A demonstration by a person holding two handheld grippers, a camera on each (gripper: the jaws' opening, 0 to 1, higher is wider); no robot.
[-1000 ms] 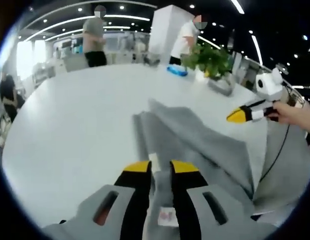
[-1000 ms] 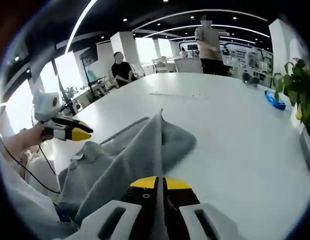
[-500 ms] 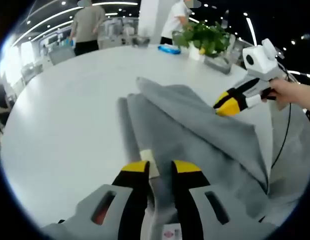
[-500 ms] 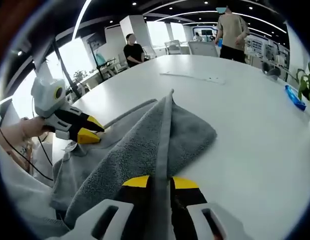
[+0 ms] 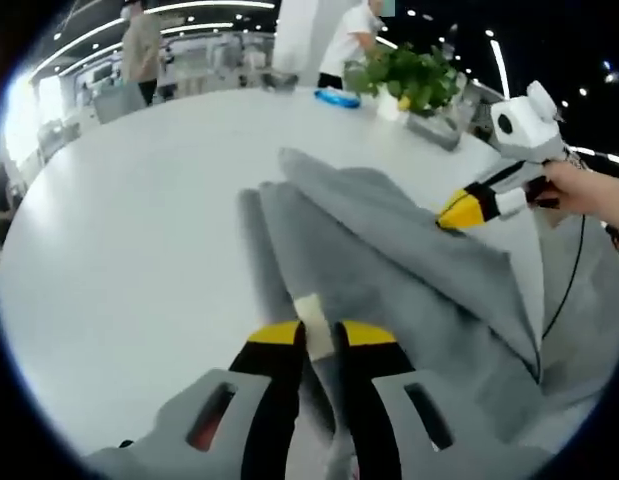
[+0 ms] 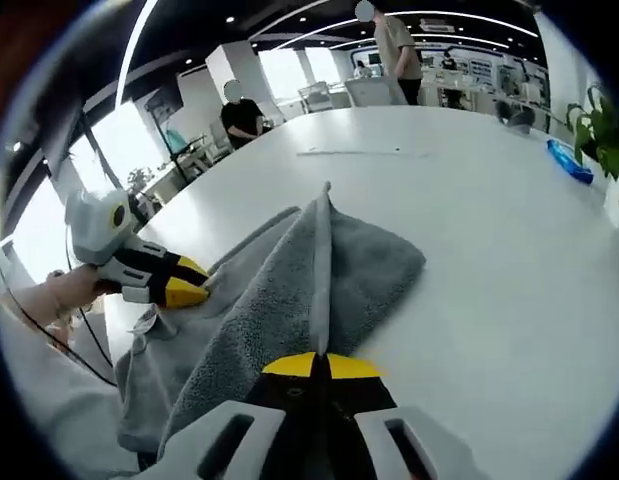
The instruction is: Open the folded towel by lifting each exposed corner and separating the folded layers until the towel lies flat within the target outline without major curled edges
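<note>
A grey towel (image 5: 389, 250) lies bunched in long folds on the white table (image 5: 129, 230). My left gripper (image 5: 319, 333) is shut on a towel edge by a pale label, the cloth running up between its yellow tips. In the right gripper view the towel (image 6: 289, 290) rises in a ridge toward me, and my right gripper (image 6: 322, 365) is shut on its hem. The right gripper (image 5: 459, 212) also appears at the right of the left gripper view, held by a hand, tips on the cloth. The left gripper (image 6: 184, 290) appears at the left of the right gripper view.
A potted plant (image 5: 414, 80) and a blue object (image 5: 337, 97) stand at the table's far side. People stand beyond the table (image 6: 549, 290). A thin strip (image 6: 359, 152) lies on the far tabletop. A cable (image 5: 564, 280) hangs from the hand-held gripper.
Both grippers stay shut on the towel. The right gripper has drawn back slightly, pulling its ridge of cloth tauter. The left gripper's hold is about the same.
</note>
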